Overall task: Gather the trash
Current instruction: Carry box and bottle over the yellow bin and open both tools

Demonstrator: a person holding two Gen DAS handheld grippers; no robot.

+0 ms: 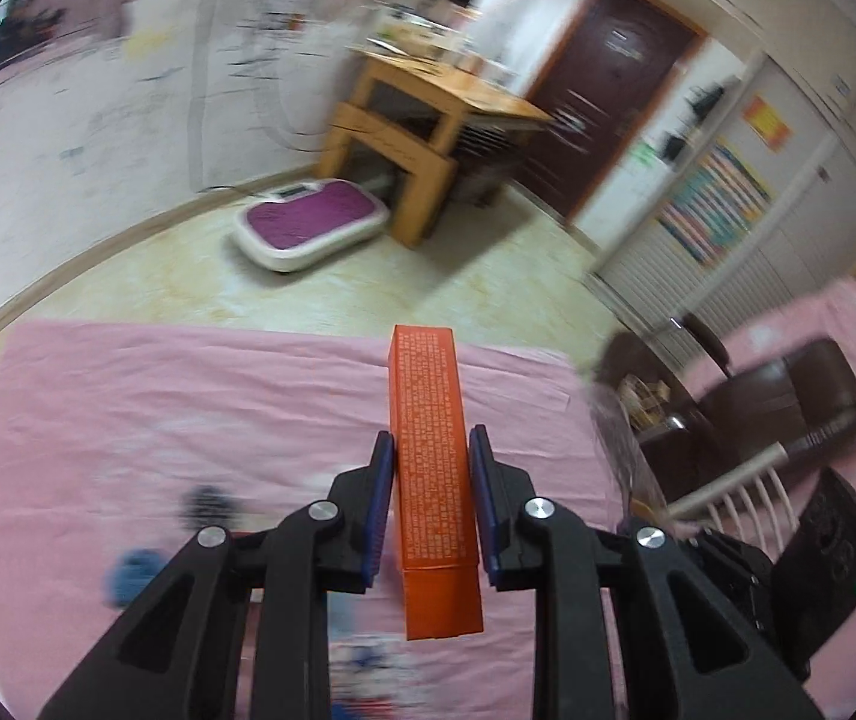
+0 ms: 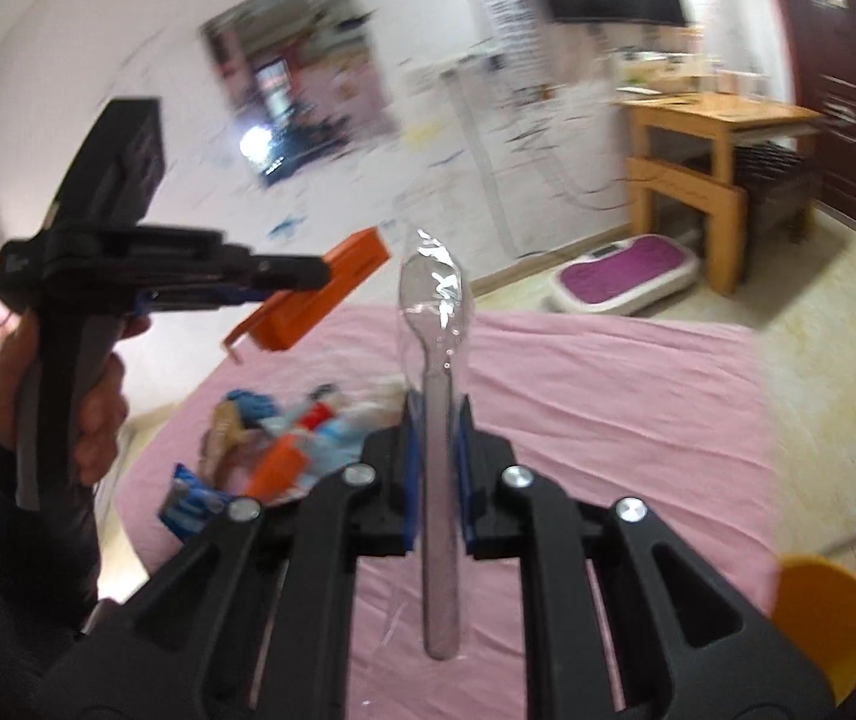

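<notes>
The left gripper (image 1: 431, 468) is pinching a long orange box (image 1: 433, 462) between its two blue pads (image 1: 384, 480). The box sticks out forward past the fingertips, and its near end hangs back between the black arms. In the right wrist view the same gripper (image 2: 284, 285) is seen from the side at the left, held up in the air by the person's hand (image 2: 89, 414), and the orange box (image 2: 323, 288) points up and to the right, with its near flap open.

The right gripper (image 2: 435, 438) is pressed on a clear plastic spoon in a transparent wrapper (image 2: 437, 360). The bowl of the spoon is at the far end, above the fingertips, and the handle runs back toward the camera.

Below both tools lies a pink cloth (image 2: 608, 390) spread out flat. On its left part, near the right gripper, there is a small pile of trash (image 2: 272, 438): blue, orange, white and brown pieces, but they are blurred and I cannot say exactly what each one is. In the left wrist view the same pile (image 1: 200, 534) is only dark and blue smears on the pink cloth (image 1: 188, 396).

Far behind, on the pale floor, a white and purple platform (image 1: 311, 225) lies beside a wooden table (image 1: 428, 114). A yellow round object (image 2: 824, 618) shows at the near right edge.
</notes>
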